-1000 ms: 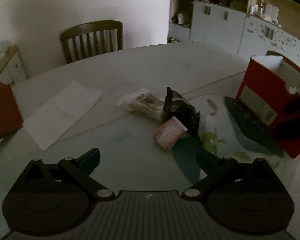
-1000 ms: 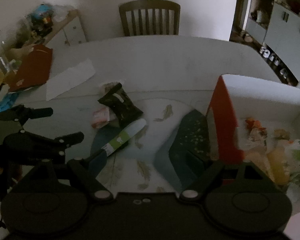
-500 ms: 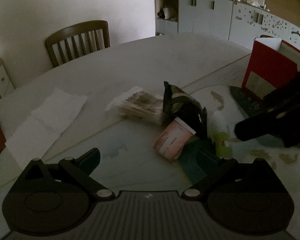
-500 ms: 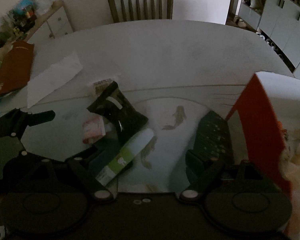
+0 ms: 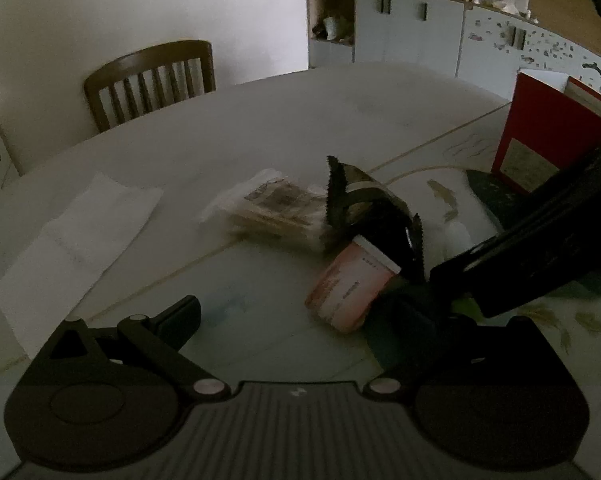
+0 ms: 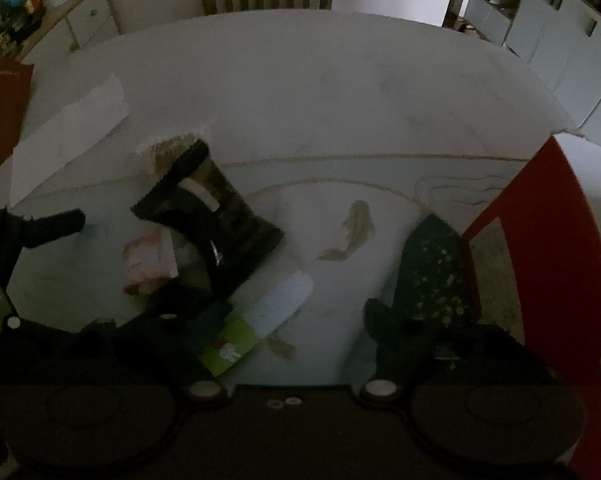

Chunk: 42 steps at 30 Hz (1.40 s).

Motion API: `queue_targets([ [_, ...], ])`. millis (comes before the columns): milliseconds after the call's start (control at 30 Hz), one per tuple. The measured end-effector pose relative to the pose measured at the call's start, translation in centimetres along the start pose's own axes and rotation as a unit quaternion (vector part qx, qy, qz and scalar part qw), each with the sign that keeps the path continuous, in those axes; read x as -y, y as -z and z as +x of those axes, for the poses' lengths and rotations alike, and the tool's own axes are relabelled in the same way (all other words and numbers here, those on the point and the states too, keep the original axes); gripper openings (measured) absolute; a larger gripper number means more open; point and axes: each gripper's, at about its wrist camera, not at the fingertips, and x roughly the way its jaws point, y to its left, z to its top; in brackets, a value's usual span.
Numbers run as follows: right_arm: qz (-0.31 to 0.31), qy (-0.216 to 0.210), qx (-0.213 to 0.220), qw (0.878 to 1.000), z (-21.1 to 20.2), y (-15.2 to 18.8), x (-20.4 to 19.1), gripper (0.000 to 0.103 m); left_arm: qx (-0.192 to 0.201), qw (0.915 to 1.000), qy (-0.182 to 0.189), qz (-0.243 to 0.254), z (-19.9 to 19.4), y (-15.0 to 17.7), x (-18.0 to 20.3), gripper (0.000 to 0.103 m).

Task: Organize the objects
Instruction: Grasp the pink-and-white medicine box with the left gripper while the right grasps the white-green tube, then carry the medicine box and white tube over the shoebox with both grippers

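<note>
Right gripper (image 6: 276, 320) has dropped onto the tube (image 6: 256, 322), jaws wide around it. We centre, then close. Left gripper (image 5: 296, 320) hovers wide.

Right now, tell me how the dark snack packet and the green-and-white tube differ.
The dark snack packet is a broad, flat pouch with serrated ends; the green-and-white tube is slim and elongated. The packet is near-black with one white stripe; the tube is bright green and white. The packet overlaps the pink packet; the tube lies between the right gripper's open fingers. Both lie flat on the table, touching.
</note>
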Motion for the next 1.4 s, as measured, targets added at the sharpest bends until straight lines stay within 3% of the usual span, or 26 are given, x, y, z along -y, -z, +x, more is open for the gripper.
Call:
queue_targets([
  [200,-0.001,-0.004,0.005,1.0,-0.5,0.7,0.1,0.062,0.007,1.0,0.003,0.005,0.0,0.0,0.4,0.102],
  [367,0.0,-0.012,0.009,1.0,-0.8,1.2,0.6,0.055,0.015,0.9993,0.024,0.023,-0.1,-0.1,1.3,0.091],
  [567,-0.006,-0.017,0.014,1.0,-1.2,1.9,1.5,0.04,0.017,0.9978,0.053,0.036,-0.7,-0.1,2.7,0.061],
  [833,-0.023,-0.046,0.019,0.999,-2.2,3.5,1.7,0.027,0.009,0.9992,0.037,0.015,-1.4,0.1,3.2,0.03],
  [1000,-0.02,-0.065,0.018,0.997,-2.9,4.7,2.0,0.022,0.004,0.9993,0.037,0.005,-2.3,0.8,3.4,0.028],
  [1400,-0.013,-0.119,0.049,0.992,-7.2,7.9,3.9,0.021,-0.001,0.9973,0.04,-0.062,-5.5,2.9,4.0,0.027],
])
